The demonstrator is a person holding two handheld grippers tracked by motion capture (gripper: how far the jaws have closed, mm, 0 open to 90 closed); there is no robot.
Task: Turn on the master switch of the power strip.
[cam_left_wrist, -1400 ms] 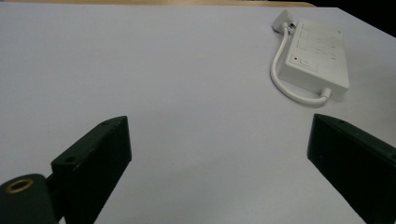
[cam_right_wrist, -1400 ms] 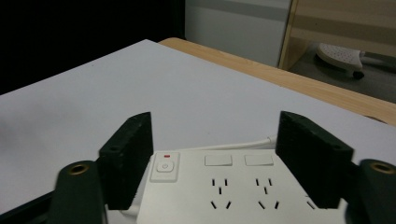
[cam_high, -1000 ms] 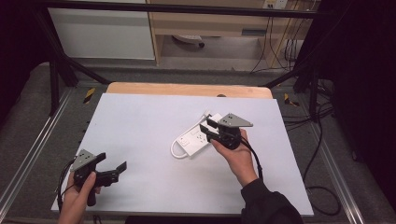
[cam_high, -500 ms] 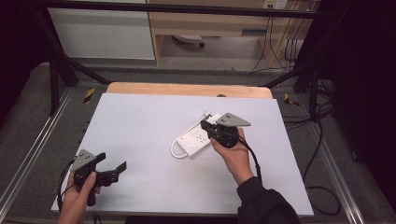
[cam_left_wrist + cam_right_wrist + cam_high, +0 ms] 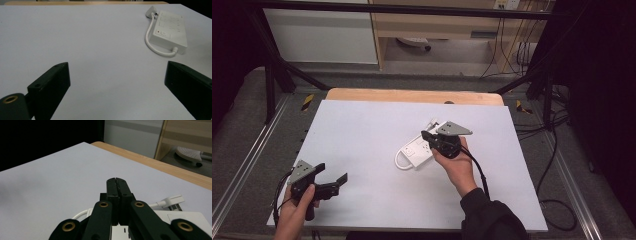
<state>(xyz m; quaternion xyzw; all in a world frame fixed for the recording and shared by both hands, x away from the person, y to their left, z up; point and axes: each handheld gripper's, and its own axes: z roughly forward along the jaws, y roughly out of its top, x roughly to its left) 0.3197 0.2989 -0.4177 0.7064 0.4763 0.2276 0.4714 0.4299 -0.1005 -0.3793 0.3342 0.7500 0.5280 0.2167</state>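
Note:
A white power strip (image 5: 416, 150) with a short looped white cord lies near the middle of the white table top (image 5: 362, 130). From the left gripper view the power strip (image 5: 171, 32) sits far off at the upper right, its plug (image 5: 151, 11) beyond it. My right gripper (image 5: 428, 137) hovers over the strip's right part, jaws pressed together with nothing between them. In its own view the right gripper (image 5: 116, 181) points past the strip's plug (image 5: 172, 200). Near the front left corner my left gripper (image 5: 334, 176) stands open, its jaws wide apart over bare table.
A wooden strip (image 5: 412, 95) borders the table's far edge. Beyond it stand a white cabinet (image 5: 322, 35) and a wooden shelf unit (image 5: 447, 25). Cables (image 5: 557, 150) trail on the floor to the right.
My right gripper has shifted slightly left and toward the front over the power strip. The left gripper has stayed in place.

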